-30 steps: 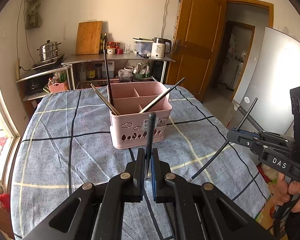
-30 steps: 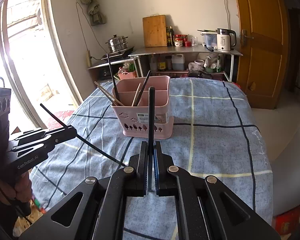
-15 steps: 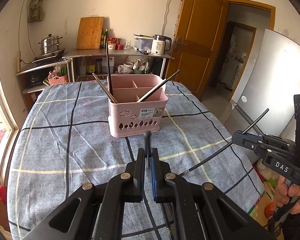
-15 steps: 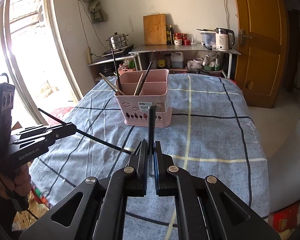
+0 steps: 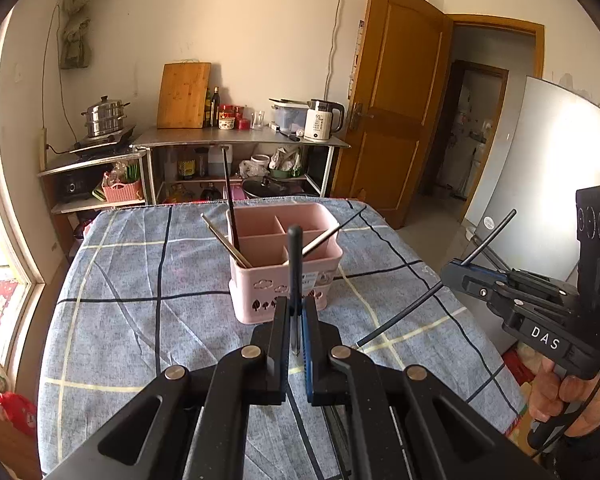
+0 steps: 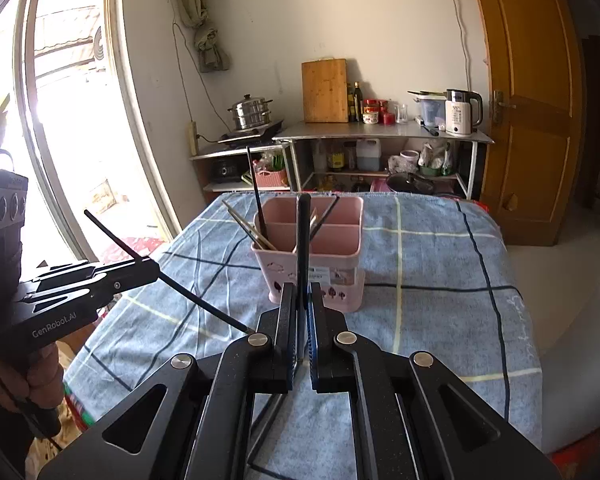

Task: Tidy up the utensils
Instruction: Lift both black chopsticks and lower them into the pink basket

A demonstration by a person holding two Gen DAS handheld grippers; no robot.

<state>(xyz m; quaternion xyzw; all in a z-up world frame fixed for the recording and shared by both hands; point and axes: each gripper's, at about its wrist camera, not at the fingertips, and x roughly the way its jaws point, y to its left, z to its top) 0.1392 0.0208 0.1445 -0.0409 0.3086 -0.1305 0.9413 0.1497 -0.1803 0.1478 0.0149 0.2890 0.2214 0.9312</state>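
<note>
The left gripper (image 5: 296, 322) is clamped on a black chopstick (image 5: 295, 264) standing upright. The right gripper (image 6: 302, 304) likewise pinches a second black chopstick (image 6: 303, 240), long axis vertical. Both hover over the checked tablecloth (image 5: 120, 320), near the pink utensil caddy (image 5: 284, 264) toward the table's far edge.

Caddy (image 5: 286, 276) on table (image 5: 140, 320), chopsticks (image 5: 231, 216) in its left compartment, shelf (image 5: 240, 138) behind

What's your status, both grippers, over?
Left gripper shut on black chopstick. Right gripper likewise, second chopstick. Pink caddy ahead, path open.
</note>
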